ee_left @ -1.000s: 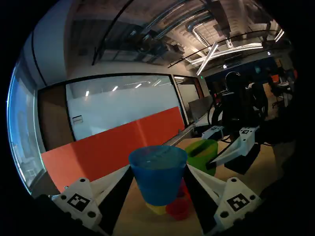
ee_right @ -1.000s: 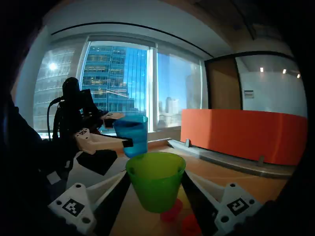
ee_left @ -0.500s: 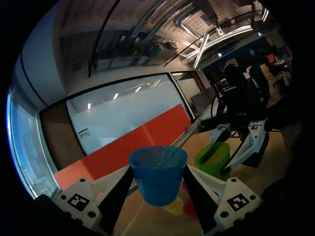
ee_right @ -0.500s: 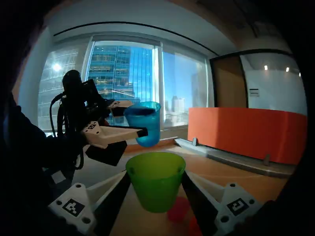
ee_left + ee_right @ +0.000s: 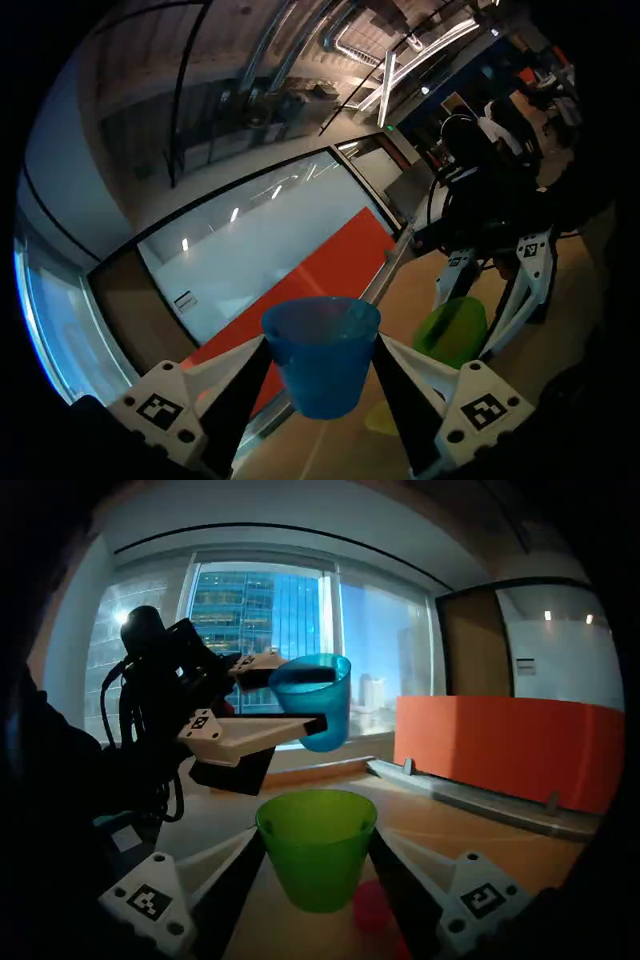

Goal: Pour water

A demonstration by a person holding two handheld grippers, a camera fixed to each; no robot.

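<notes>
A blue cup sits between the fingers of my left gripper, which is shut on it. In the right gripper view the same blue cup hangs tilted, up and to the left of the green cup, held by the left gripper. A green cup stands upright in my right gripper, shut on it. From the left gripper view the green cup and the right gripper appear lower right. I cannot see water.
A wooden table lies below, with a red cup and a yellow cup on it. An orange partition runs along the far side. Tall windows stand behind. A person's arm is at left.
The left gripper has risen and tilted with the blue cup, which now hangs higher above the green cup's left side. The green cup has stayed nearly still.
</notes>
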